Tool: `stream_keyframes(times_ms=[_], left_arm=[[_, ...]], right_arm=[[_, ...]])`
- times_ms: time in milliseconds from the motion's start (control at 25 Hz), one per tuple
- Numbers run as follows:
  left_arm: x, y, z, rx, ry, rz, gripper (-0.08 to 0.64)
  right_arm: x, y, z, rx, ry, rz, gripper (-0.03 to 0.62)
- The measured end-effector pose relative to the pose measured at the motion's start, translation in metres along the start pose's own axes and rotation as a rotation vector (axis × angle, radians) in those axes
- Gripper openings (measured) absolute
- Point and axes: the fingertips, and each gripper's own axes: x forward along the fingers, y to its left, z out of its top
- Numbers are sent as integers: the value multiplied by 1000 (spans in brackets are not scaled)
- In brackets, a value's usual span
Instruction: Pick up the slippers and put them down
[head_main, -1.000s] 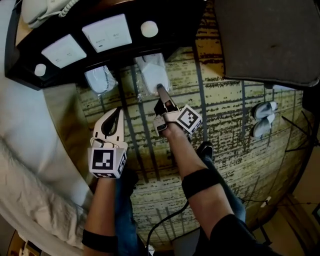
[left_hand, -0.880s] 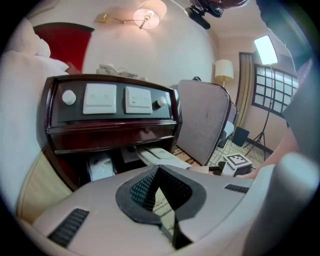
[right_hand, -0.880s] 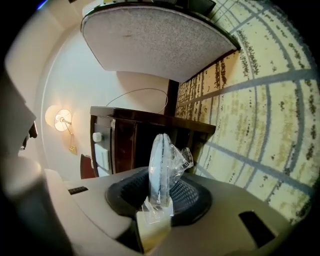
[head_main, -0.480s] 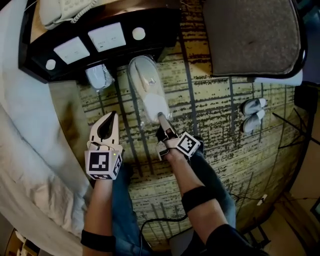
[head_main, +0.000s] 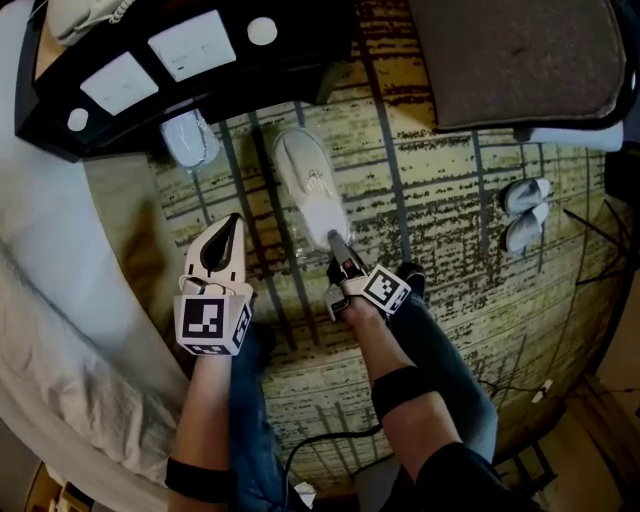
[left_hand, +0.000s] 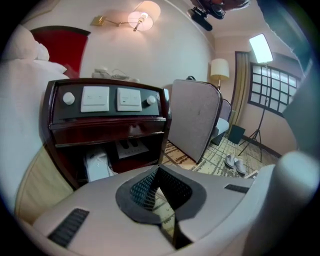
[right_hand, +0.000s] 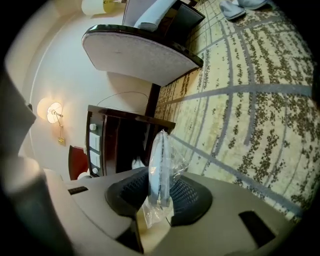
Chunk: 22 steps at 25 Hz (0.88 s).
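One wrapped slipper pair (head_main: 306, 180), clamped in right hand-held gripper (head_main: 336, 241), points lengthwise toward nightstand (head_main: 290, 72).

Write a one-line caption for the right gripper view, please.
Right claw shut on a white slipper wrapped in clear plastic, patterned beige carpet behind.

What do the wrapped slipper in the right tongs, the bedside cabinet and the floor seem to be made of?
Slipper: white, soft-looking fabric, probably cloth or foam, matte. It sits inside a clear plastic wrap, thin film that crinkles and glints.
Bedside cabinet: dark wood or wood veneer, glossy, with a reddish sheen.
Floor: carpet, matte, with a woven-looking striped pattern.
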Motion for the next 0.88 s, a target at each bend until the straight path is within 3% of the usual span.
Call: stream_keyframes(times_ms=[240,440,560,880], left_arm=[[9,0,-23,30,26,-29,3],[11,-1,-32,37,30,-42,3],[12,-6,-31,30,36,-50,3],[5,-9,-6,33,15,-50,2]], right_arm=[[12,-48,0,-4,-7,-68,120],[7,-65,5,-49,30,-170,144],[2,-79,5,-57,54,-272,172],[-31,-114,-10,-102,191,-600,414]])
